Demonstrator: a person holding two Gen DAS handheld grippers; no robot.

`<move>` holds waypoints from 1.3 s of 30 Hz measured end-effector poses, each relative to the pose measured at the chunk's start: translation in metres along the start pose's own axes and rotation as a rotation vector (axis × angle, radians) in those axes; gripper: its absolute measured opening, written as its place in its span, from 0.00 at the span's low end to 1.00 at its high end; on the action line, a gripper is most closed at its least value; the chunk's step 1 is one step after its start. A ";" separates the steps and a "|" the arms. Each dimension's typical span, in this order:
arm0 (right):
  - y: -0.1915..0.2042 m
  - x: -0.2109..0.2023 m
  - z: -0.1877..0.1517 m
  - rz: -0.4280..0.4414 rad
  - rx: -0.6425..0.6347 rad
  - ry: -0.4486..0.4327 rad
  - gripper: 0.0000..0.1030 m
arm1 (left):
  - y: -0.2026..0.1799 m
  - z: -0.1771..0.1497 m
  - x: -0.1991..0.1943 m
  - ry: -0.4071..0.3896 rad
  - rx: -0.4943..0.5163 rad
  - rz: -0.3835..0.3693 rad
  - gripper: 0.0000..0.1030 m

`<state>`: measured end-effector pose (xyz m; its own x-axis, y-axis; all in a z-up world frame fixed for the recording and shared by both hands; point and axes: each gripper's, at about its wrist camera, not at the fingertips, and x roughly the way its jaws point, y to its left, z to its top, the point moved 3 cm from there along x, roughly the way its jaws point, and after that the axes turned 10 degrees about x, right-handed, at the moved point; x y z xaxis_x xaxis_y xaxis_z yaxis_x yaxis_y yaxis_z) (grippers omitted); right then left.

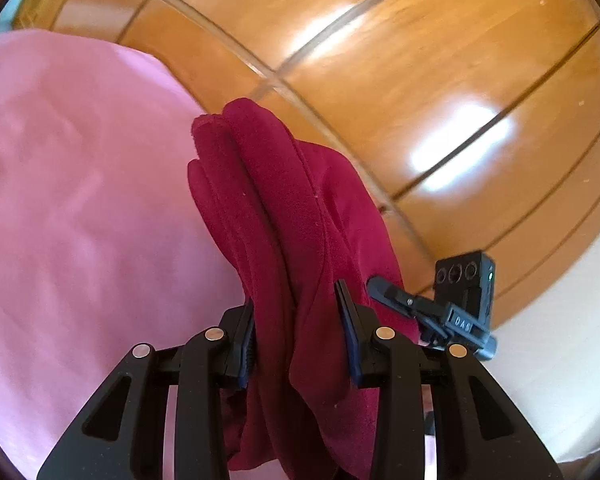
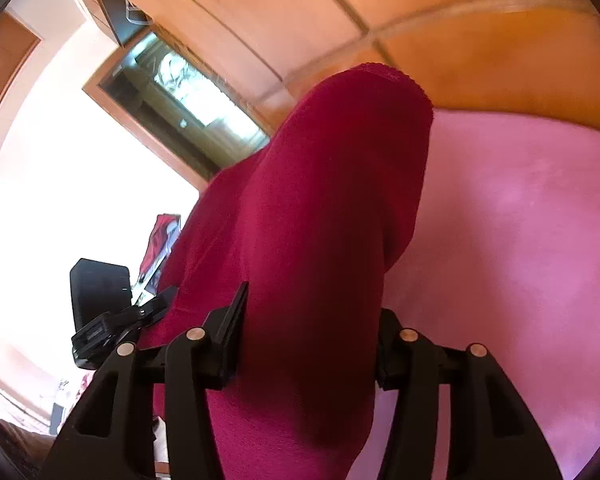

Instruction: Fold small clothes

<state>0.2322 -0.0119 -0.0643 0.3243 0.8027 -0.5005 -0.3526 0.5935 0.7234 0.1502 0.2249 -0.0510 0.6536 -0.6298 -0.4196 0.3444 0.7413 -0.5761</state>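
A dark red garment [image 1: 276,224] hangs bunched in folds between the fingers of my left gripper [image 1: 298,304], which is shut on it. The same red garment [image 2: 324,216] fills the right wrist view, and my right gripper [image 2: 312,312] is shut on a thick fold of it. A pink cloth surface [image 1: 80,184] lies below and to the left in the left wrist view, and to the right in the right wrist view [image 2: 512,216]. The right gripper's fingers and camera [image 1: 456,304] show just right of my left gripper. The left gripper [image 2: 108,312] shows at left in the right wrist view.
A glossy wooden panelled wall or wardrobe [image 1: 400,80] stands behind the pink surface. A wood-framed window or mirror [image 2: 180,92] and a bright white wall [image 2: 72,168] are at the left in the right wrist view. Red items [image 2: 160,248] lie farther off.
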 end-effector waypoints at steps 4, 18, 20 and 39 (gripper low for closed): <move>-0.035 0.033 0.005 -0.160 0.045 0.020 0.73 | 0.026 -0.017 0.026 0.123 0.024 0.194 0.36; 0.041 0.007 -0.025 -0.342 -0.237 -0.173 0.65 | -0.002 -0.022 0.010 0.009 0.193 0.568 0.49; 0.033 0.024 -0.036 -0.389 -0.250 -0.127 0.61 | 0.006 -0.030 0.020 0.039 0.190 0.632 0.49; 0.040 0.013 -0.076 -0.474 -0.191 -0.245 0.78 | -0.025 -0.050 -0.008 -0.041 0.182 0.782 0.70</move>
<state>0.1552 0.0266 -0.0781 0.6719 0.4227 -0.6082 -0.2645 0.9039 0.3360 0.1028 0.1993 -0.0684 0.7737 0.0943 -0.6264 -0.1218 0.9926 -0.0010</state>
